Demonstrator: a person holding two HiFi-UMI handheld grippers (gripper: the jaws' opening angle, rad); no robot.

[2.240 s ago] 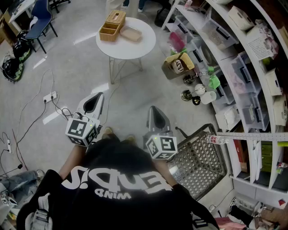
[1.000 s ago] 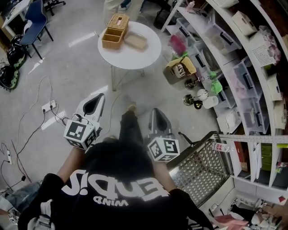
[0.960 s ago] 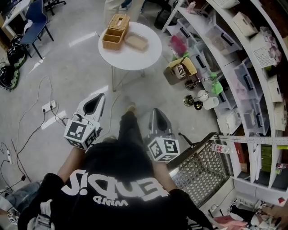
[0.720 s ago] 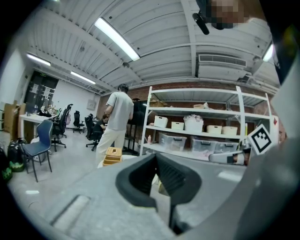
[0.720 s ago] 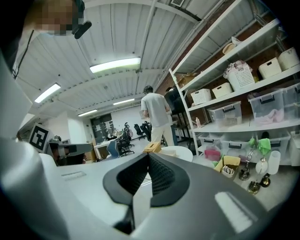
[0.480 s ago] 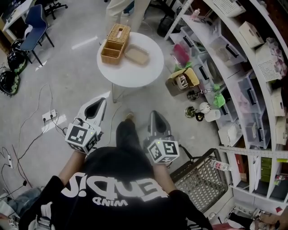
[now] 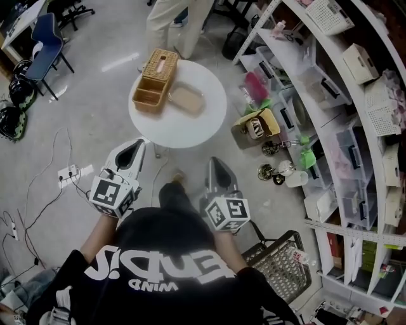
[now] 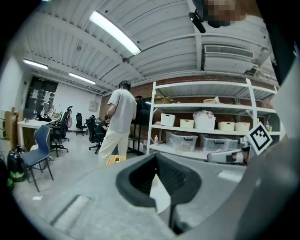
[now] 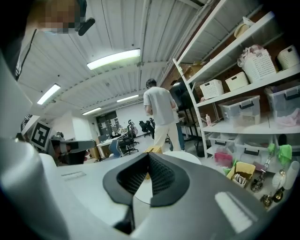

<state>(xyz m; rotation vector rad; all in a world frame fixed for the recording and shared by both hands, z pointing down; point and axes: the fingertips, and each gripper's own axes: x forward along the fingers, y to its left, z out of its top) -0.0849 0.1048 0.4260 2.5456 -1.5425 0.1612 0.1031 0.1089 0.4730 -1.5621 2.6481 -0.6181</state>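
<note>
In the head view my left gripper (image 7: 134,148) and right gripper (image 7: 215,167) are held side by side at waist height, both pointing at a round white table (image 7: 204,120). Each one is shut with nothing between its jaws, as the left gripper view (image 8: 156,159) and right gripper view (image 9: 148,158) show. On the table stand a wicker box (image 7: 154,79) and a shallow tan tray (image 7: 185,99). The table top (image 9: 185,156) shows just past my right jaws. Neither gripper touches anything.
A person (image 7: 171,19) stands beyond the table, also in the left gripper view (image 8: 117,122). White shelving (image 7: 330,95) with bins runs along the right. A wire basket (image 7: 279,266) is at my right rear, a cardboard box (image 7: 254,124) and small items are by the shelf foot, and a blue chair (image 7: 44,38) and floor cables (image 7: 66,171) are to the left.
I have walked forward: the table now lies nearer the grippers and the wire basket has dropped behind. Both grippers stay shut and level.
</note>
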